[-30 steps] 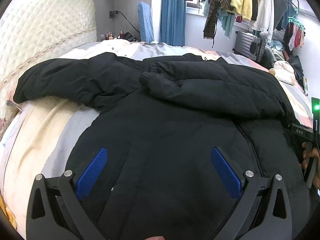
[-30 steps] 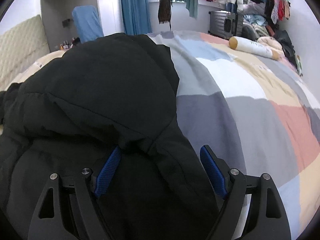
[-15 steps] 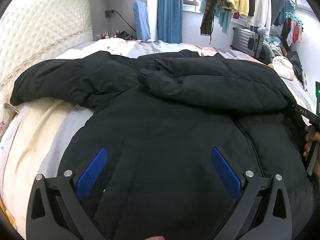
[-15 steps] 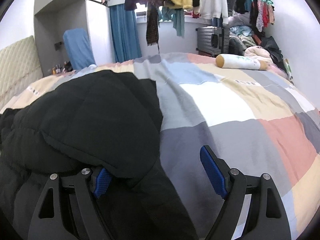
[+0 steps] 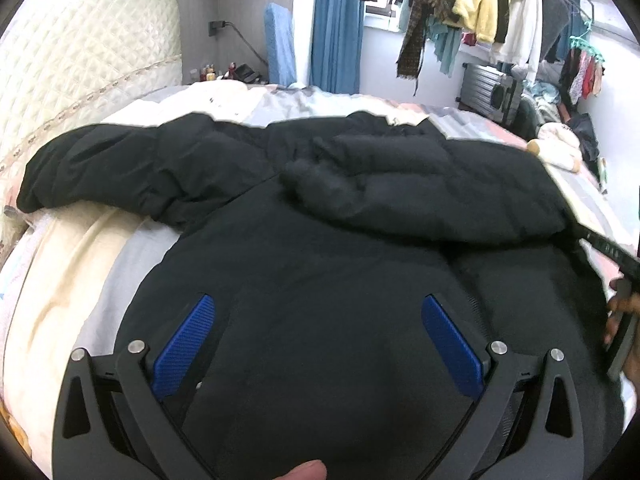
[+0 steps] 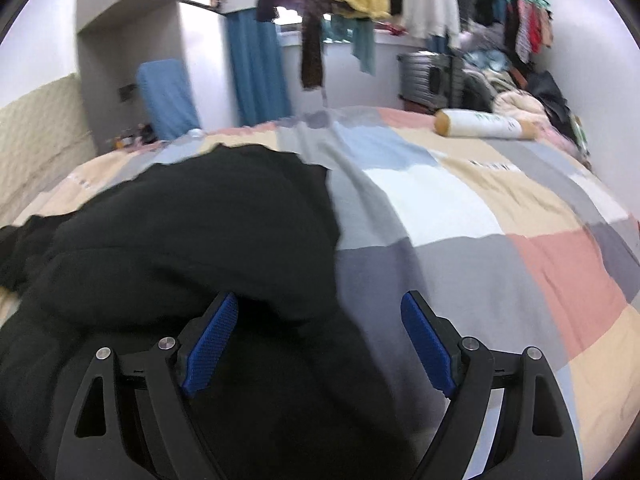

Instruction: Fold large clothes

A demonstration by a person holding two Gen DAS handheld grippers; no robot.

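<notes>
Currently the black jacket [image 5: 320,264] lies spread across the bed [image 5: 80,280], collar end toward the far side. Working left to right: its left sleeve [image 5: 120,172] is stretched straight out toward the quilted headboard [image 5: 80,60] and is not yet folded. The other sleeve [image 5: 400,184] already lies across the chest, its cuff near the middle.

My left hand-held gripper [image 5: 316,336] hovers over the lower front panel with its jaws wide apart and nothing between the blue pads [image 5: 184,340]; I judge it is touching no fabric. At the right edge of that view my right hand [image 5: 620,312] is partly visible on its handle.

My right hand-held gripper [image 6: 320,340] is also spread wide. One pad sits against the edge of the jacket's folded-in side [image 6: 192,232], the other stands over the checked bedcover [image 6: 460,208]; nothing is pinched, so I read it as released. This view is blurred, so finer contact cannot be confirmed.

Assessment: the step in hand is bringing the outstretched left sleeve in. To do it well I should move the left gripper to the cuff end, pinch through only the sleeve and not the bedcover beneath, lift just clear of the body, and lay it across level with the first sleeve. Padding is bulky and springy; I expect it to puff back, so press it flat before letting go. The right gripper should steady the folded side meanwhile.
</notes>
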